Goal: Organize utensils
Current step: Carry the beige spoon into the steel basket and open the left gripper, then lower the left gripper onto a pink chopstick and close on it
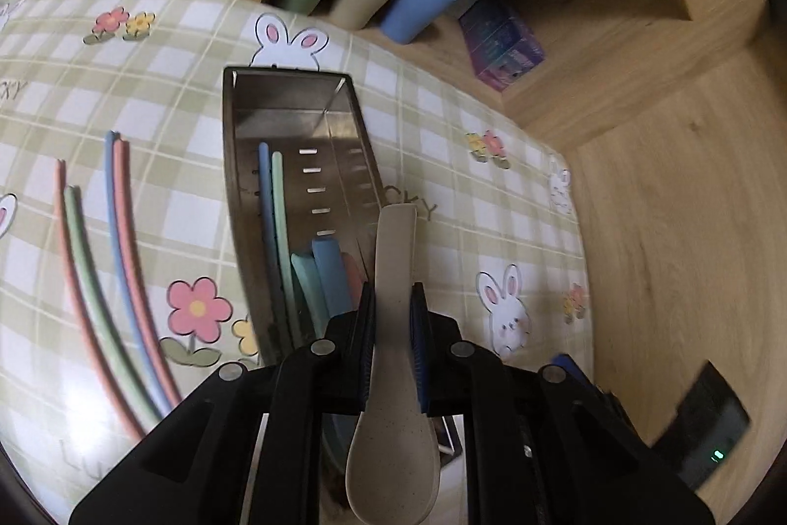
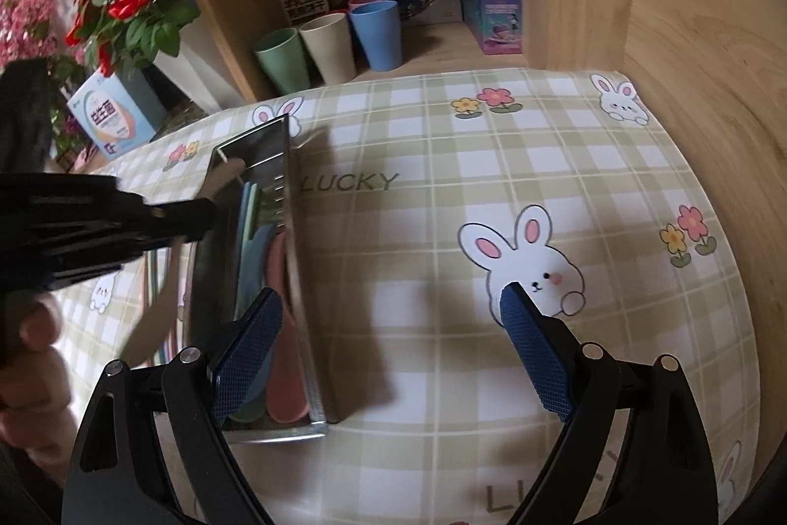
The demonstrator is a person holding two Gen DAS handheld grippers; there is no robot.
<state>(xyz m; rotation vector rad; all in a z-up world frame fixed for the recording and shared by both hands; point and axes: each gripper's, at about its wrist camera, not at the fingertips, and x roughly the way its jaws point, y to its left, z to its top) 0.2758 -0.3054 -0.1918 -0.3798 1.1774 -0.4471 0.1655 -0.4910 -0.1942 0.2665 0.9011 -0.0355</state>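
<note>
While the left gripper [image 1: 392,318] pinches the beige spoon [image 1: 396,328] by the neck of its handle, the bowl hangs back toward the camera and the handle tip points to twelve o'clock, out over the near end of the steel tray [image 1: 295,161]. That grip leaves the handle free to lead the way in, which suits laying the spoon lengthwise along the tray. Inside the tray lie a blue and a green chopstick [image 1: 273,200] along its nine o'clock wall, with green, blue and pink spoons [image 1: 327,274] bunched at the near end, so like seems to be sorted with like. On the checked cloth [image 1: 467,200] at about nine o'clock from the gripper, loose chopsticks [image 1: 118,239] in pink, green and blue wait in a fan, not yet gathered. The right gripper [image 2: 396,348] hovers with jaws spread wide and nothing between them, over the cloth just at three o'clock of the tray, probably kept clear so the left hand can place.
</note>
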